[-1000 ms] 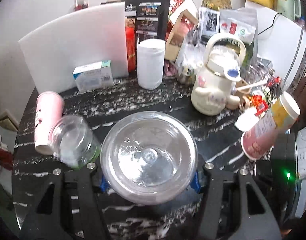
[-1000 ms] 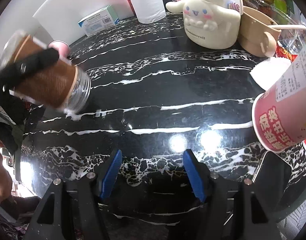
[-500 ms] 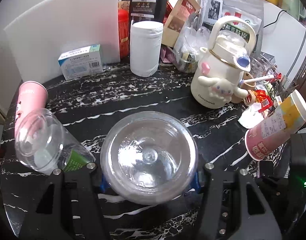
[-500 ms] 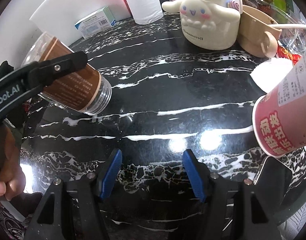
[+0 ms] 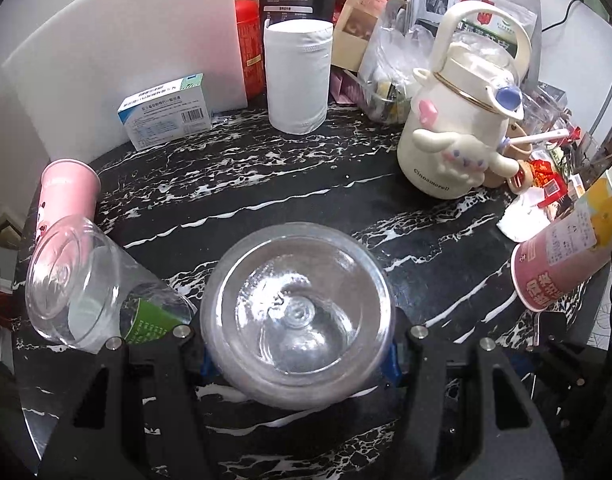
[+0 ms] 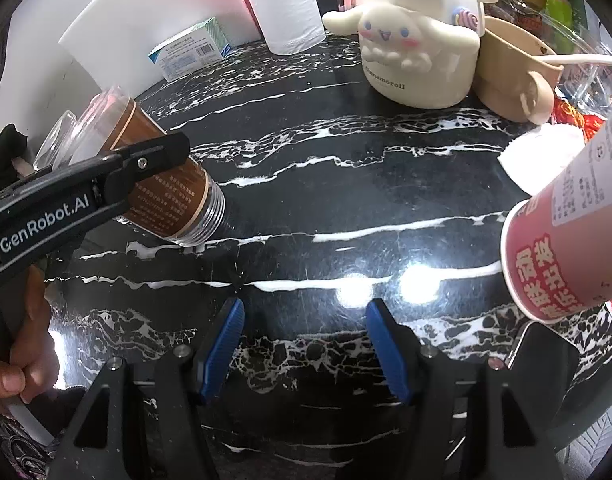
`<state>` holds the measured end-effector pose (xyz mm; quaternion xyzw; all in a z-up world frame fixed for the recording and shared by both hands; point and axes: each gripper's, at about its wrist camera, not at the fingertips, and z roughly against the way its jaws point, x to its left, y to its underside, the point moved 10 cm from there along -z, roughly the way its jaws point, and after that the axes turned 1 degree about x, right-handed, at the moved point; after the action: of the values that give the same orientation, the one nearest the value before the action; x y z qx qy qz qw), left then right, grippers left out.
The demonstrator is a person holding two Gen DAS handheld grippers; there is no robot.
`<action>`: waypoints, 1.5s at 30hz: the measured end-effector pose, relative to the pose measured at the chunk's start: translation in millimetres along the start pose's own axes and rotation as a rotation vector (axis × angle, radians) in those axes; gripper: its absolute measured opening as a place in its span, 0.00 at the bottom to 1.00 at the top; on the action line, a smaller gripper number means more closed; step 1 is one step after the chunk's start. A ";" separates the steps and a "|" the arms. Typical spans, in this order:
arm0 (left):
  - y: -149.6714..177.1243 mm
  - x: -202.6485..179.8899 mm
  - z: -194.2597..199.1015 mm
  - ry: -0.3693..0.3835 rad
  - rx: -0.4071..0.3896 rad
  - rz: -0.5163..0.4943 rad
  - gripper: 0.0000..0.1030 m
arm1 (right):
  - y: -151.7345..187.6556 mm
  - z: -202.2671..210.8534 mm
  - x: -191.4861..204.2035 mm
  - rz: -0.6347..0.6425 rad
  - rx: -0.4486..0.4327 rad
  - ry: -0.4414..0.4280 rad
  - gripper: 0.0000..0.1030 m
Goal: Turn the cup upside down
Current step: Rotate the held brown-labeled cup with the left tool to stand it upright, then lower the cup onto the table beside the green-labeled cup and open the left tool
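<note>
Above the table point(image 6: 345, 184) | left hand-held gripper point(image 5: 298, 344) pinching cup point(image 5: 296, 312), pads hidden | right hand-held gripper point(image 6: 306, 344) spread

Table top point(image 6: 345, 208): polished black stone, marble-like with white veins, glossy, with bright specular spots. Held cup point(image 5: 298, 312): clear, smooth plastic with a brown printed label band. Second clear cup point(image 5: 78, 284) at near left looked the same plastic. Right paper cup point(image 6: 561, 256): matt pink printed paper. Kettle point(image 5: 453, 136): smooth glossy cream plastic or ceramic; could not tell which. Gripper pads point(image 6: 226, 344): blue, ribbed, on matt black plastic arms with metal screws. Far roll point(image 5: 298, 76): soft white paper. Far board point(image 5: 118, 44): matt white.
</note>
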<state>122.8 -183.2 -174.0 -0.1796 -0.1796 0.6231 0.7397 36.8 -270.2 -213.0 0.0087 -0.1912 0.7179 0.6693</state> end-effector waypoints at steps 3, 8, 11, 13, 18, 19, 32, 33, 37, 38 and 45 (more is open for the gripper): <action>0.4 -0.9 -0.7 -0.010 0.010 -0.009 0.57 | -0.5 0.8 0.4 0.001 -0.003 -0.001 0.62; 0.4 3.3 -2.3 -0.026 0.031 0.016 0.65 | 1.0 6.3 -0.9 0.003 -0.013 0.002 0.62; -0.8 7.0 0.5 -0.003 0.024 0.049 0.68 | 2.8 10.4 -3.0 0.000 -0.019 0.005 0.62; -1.3 9.5 2.9 0.002 0.026 0.064 0.70 | 3.5 12.1 -4.0 -0.001 -0.020 0.005 0.62; -3.8 10.1 16.1 -0.008 0.004 0.047 0.72 | 5.4 20.7 -4.0 0.002 -0.031 0.011 0.62; -4.5 10.1 19.6 -0.014 -0.001 0.039 0.72 | 5.7 23.0 -3.4 0.004 -0.034 0.012 0.62; -15.5 23.1 80.3 -0.038 -0.104 0.029 0.77 | -0.5 60.2 15.3 0.060 -0.116 0.044 0.63; -15.5 24.7 84.9 -0.043 -0.111 0.031 0.77 | -1.6 62.9 17.6 0.067 -0.123 0.045 0.63; -14.3 34.4 104.3 -0.057 -0.137 0.038 0.78 | -6.5 71.6 27.0 0.094 -0.146 0.049 0.63; -13.9 37.1 108.7 -0.062 -0.143 0.040 0.78 | -7.6 73.5 29.7 0.101 -0.151 0.050 0.63; -4.5 56.0 133.2 -0.101 -0.166 0.055 0.80 | -14.2 85.5 46.9 0.133 -0.187 0.058 0.63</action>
<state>70.3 -123.1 -53.5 -0.2135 -0.2627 0.6346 0.6948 24.8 -249.3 -117.4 -0.0873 -0.2381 0.7396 0.6234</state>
